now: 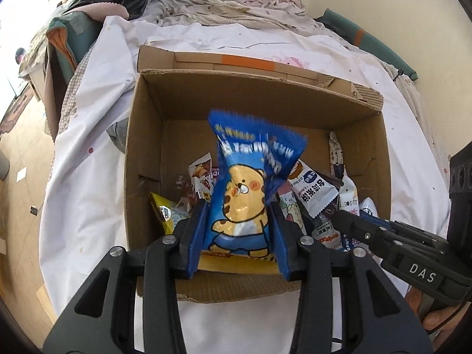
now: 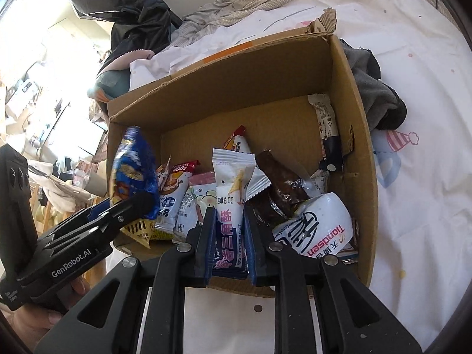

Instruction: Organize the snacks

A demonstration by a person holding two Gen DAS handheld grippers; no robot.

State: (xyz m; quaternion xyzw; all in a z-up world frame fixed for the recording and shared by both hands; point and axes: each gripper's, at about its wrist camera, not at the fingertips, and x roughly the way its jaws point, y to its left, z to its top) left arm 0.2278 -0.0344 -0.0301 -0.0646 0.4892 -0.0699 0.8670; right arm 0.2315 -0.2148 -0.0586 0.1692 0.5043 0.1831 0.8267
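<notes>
An open cardboard box stands on a bed and holds several snack packets. Over its near edge my left gripper is shut on a blue packet printed with a yellow cartoon animal; the packet stands upright between the pads. In the right wrist view that left gripper comes in from the left with the blue packet. My right gripper is shut on a white packet with pink lettering, low inside the box's near right part. The right gripper also shows in the left wrist view.
In the box lie a white Tiondsen packet, a brown packet and a yellow Crisp packet. A dark grey cloth lies against the box's outer wall. The white dotted sheet surrounds it, with crumpled bedding behind.
</notes>
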